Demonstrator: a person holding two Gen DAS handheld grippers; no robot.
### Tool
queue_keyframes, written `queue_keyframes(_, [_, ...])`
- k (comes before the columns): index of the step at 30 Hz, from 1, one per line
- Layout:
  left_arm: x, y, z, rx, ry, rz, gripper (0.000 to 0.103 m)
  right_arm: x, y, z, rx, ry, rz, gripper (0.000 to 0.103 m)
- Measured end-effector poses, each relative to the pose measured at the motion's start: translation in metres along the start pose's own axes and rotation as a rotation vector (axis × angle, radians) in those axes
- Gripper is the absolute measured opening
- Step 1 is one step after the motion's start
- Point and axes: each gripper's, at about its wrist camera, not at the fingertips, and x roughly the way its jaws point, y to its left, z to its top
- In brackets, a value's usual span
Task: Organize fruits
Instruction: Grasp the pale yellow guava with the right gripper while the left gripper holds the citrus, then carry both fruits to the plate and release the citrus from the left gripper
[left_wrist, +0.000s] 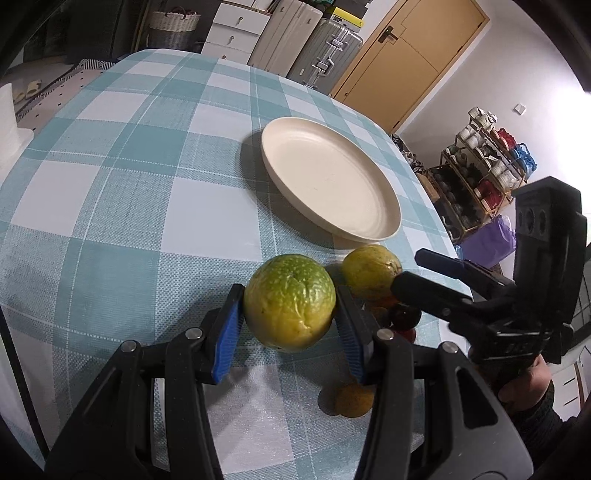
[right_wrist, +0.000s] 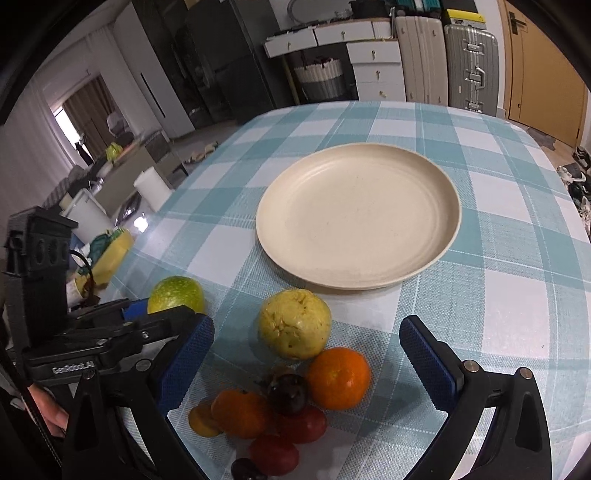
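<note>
Left gripper (left_wrist: 290, 314) closed on a green-yellow passion fruit (left_wrist: 290, 302), blue pads pressed against both sides of it, fruit lifted just clear of the cloth with its shadow below. Skin mottled green with pale flecks, turning yellow and dented toward the underside. Same fruit seen from the right wrist view (right_wrist: 176, 294), peeking above the left claw's black frame. Right gripper (right_wrist: 306, 354) spread wide, nothing between its blue pads, hovering over the fruit pile. Straight ahead of the right claw: a wrinkled yellow passion fruit (right_wrist: 294, 324), with an orange tangerine (right_wrist: 338, 377) just beside it on the right and touching. Nearer the right claw's base: a dark cherry (right_wrist: 287, 392), a smaller orange fruit (right_wrist: 240, 412), a small yellow-orange fruit (right_wrist: 202, 420), 2 red fruits (right_wrist: 274, 454) and another dark cherry (right_wrist: 246, 472) at the bottom edge, all clustered close together. Beyond both claws, a cream round plate (right_wrist: 358, 216), bare, resting on the teal-and-white checked tablecloth (right_wrist: 509, 295). Behind the table: white drawers (right_wrist: 376, 70), 2 upright suitcases (right_wrist: 471, 70), a wooden door (left_wrist: 413, 51), and a shoe rack (left_wrist: 480, 173) off to the right of the left claw.
</note>
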Motion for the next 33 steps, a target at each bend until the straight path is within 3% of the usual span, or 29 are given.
queue_keyframes(12, [0.003, 0.009, 0.001, -0.021, 0.006, 0.004, 0.046, 0.015, 0.009, 0.004, -0.016, 0.045, 0.020, 0.097])
queue_keyframes(15, [0.004, 0.009, 0.000, -0.023, 0.009, 0.006, 0.046, 0.019, 0.014, 0.003, -0.031, 0.066, 0.021, 0.083])
queue_keyframes(21, [0.006, 0.011, 0.000, -0.027, 0.012, 0.010, 0.046, 0.025, 0.011, 0.002, 0.001, 0.086, 0.025, 0.071])
queue_keyframes(25, [0.007, 0.011, 0.000, -0.026, 0.011, 0.013, 0.046, 0.026, 0.010, 0.003, -0.012, 0.088, 0.002, 0.050])
queue_keyframes(33, [0.008, 0.009, 0.003, -0.018, 0.010, 0.015, 0.046, 0.023, 0.008, 0.001, 0.001, 0.069, 0.013, 0.049])
